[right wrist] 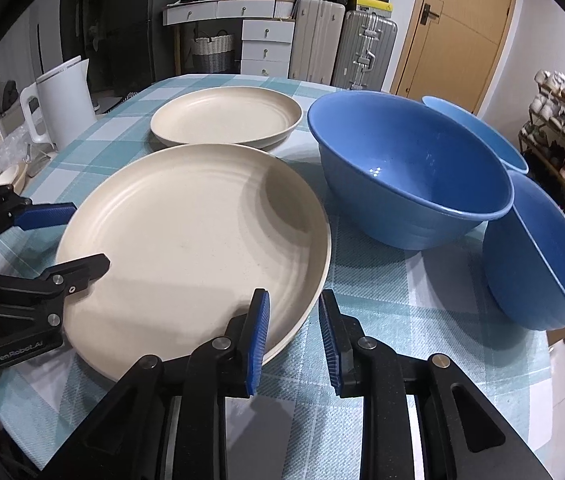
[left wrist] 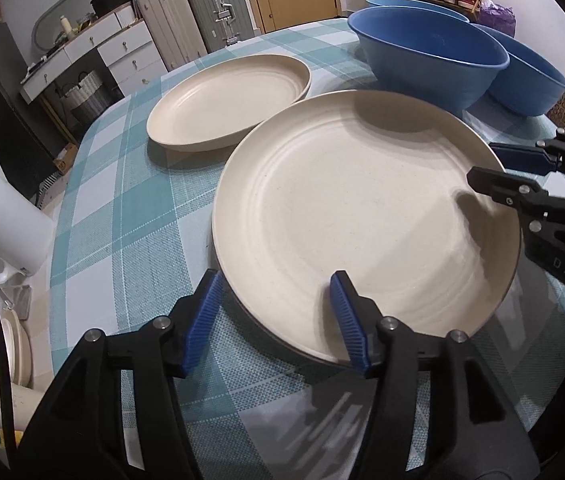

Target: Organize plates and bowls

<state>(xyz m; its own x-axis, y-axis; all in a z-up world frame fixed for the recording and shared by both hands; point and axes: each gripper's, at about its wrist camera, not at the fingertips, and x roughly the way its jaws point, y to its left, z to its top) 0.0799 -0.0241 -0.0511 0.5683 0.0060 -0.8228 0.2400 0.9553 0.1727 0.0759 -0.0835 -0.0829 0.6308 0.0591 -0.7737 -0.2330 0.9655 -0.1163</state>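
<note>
A large cream plate (left wrist: 362, 216) (right wrist: 194, 240) lies on the checked tablecloth, near me. My left gripper (left wrist: 278, 320) is open and straddles its near-left rim, one finger over the plate, one outside; it also shows in the right wrist view (right wrist: 70, 236). My right gripper (right wrist: 294, 340) is open and straddles the plate's right rim; it also shows in the left wrist view (left wrist: 486, 168). A second cream plate (left wrist: 226, 104) (right wrist: 226, 116) lies farther back. Three blue bowls stand to the right: a big one (left wrist: 430, 56) (right wrist: 410, 168), one behind (right wrist: 474, 128), one tilted (right wrist: 542, 256) (left wrist: 534, 80).
The table (left wrist: 122, 208) is covered in a teal and white checked cloth. A white kettle (right wrist: 62, 100) stands off its left edge. Drawers, suitcases (right wrist: 342, 48) and a wooden door stand behind. A shoe rack (right wrist: 562, 128) is at the right.
</note>
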